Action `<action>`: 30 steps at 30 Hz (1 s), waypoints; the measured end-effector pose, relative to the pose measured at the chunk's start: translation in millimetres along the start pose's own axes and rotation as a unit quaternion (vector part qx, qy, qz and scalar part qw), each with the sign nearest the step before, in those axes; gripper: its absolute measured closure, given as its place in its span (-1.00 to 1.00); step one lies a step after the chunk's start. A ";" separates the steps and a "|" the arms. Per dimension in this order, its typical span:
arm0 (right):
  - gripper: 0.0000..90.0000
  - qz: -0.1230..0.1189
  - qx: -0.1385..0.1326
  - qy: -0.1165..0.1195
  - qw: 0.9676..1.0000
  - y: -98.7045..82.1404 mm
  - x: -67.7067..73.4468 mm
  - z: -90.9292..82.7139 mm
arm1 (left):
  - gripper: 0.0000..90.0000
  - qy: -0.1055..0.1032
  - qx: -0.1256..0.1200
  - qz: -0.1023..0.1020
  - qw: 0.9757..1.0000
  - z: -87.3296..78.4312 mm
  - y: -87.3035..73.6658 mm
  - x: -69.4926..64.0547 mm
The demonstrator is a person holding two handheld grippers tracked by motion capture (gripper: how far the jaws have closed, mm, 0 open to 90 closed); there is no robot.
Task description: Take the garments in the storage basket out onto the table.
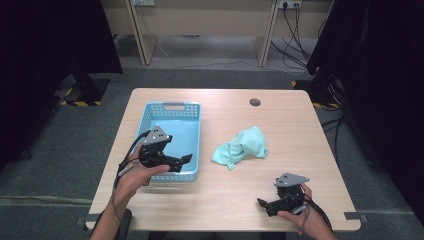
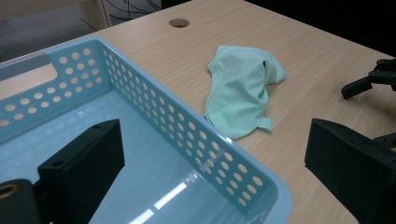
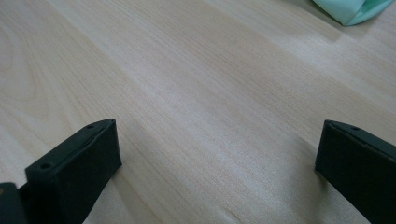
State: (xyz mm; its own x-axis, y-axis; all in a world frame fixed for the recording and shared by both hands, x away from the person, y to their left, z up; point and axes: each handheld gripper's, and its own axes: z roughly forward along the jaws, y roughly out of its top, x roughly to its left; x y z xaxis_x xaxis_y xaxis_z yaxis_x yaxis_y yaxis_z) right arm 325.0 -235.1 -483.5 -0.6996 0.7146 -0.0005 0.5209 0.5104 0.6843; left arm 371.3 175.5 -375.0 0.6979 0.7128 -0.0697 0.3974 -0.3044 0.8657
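**Soft cloth waiting beside basket, both grippers empty**

Pale wood-grain table (image 1: 225, 197) on grey carpet, black curtains at both sides, a desk frame and trailing cables behind.

Left gripper (image 1: 181, 161): held over the near end of the light blue perforated plastic basket (image 1: 195, 115), jaws spread wide and holding nothing; one jaw over the basket's floor, the other beyond its wall, as seen in the left gripper view. Right gripper (image 1: 262, 202): low over bare tabletop at the near right, jaws likewise wide apart, nothing between them.

Farther out, between the two: crumpled mint-green fabric cloth (image 1: 241, 147), lying on the table just right of the basket (image 2: 196, 140), not touching it. From the left gripper view, the cloth (image 2: 243, 91) humped in loose folds with a thin hemmed edge at the near side. Only a corner of it (image 3: 352, 10) at the top of the right gripper view. Beyond, a round cable hole (image 1: 255, 102) near the table's far edge.

Likely handling: very light, limp, no stiffness at all; bound to drape and dangle once lifted. Not fragile, not slippery. Best hold probably on the raised fold at the top of the hump, pinching several layers at once, rather than the flat edge lying tight against the wood. Risk of trailing ends catching the basket's rim.
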 end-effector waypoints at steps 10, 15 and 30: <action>-0.99 0.000 0.000 0.000 1.000 0.0 0.0 0.0 | -0.91 -0.001 0.002 0.004 1.000 -6.0 -8.3 -6.7; -0.99 0.000 0.000 0.000 1.000 0.0 0.0 0.0 | -0.90 -0.002 0.005 0.004 1.000 -6.3 -12.6 -9.5; -0.99 0.000 0.000 0.000 1.000 -0.1 0.1 0.0 | -0.90 -0.005 -0.001 0.006 1.000 -10.9 -17.1 -11.5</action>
State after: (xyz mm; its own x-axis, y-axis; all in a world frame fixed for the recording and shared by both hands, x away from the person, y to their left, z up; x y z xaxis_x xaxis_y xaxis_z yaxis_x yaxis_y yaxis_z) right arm 324.9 -235.1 -483.5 -0.6990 0.7151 -0.0006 0.5211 0.5099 0.6845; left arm 350.0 179.3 -383.5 0.7084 0.7029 -0.0643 0.3881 -0.3117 0.8673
